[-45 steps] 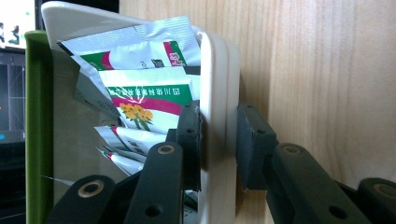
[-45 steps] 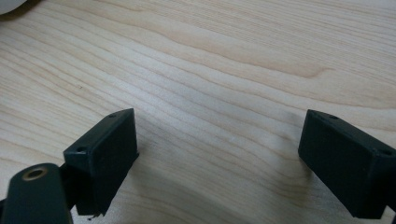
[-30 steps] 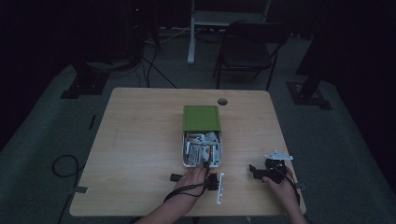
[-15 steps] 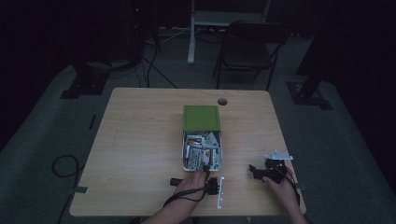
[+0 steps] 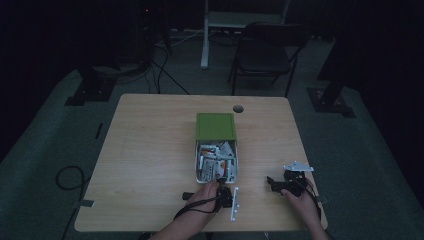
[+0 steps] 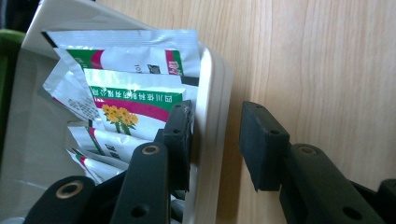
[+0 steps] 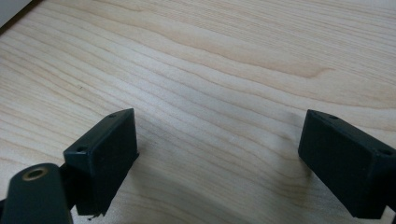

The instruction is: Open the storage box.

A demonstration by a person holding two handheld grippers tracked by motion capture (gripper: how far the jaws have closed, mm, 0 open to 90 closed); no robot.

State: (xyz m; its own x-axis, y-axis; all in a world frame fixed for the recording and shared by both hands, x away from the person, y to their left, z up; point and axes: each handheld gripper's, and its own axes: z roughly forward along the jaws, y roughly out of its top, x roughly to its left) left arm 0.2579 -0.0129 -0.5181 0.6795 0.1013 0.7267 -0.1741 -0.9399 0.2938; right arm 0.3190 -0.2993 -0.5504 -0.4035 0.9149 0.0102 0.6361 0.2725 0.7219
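- Two jaws of the left gripper [image 6: 212, 144] straddle the white plastic box's wall [image 6: 211, 116], part-open, nothing clamped yet beside the foil sachets [image 6: 135, 100].
- Next, by my read: squeeze onto that wall; right gripper [image 7: 215, 158] idles wide open, empty, over the pale wooden table [image 7: 224, 60].

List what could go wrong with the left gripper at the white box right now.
The left gripper straddles the white box wall, one jaw inside against the sachets. Closing could pinch a sachet along with the wall. Pulling might tip the box, since the open green lid hangs behind it, and spill the packets.

Sachets [image 6: 135, 100] partly behind fingers [image 6: 180, 140]
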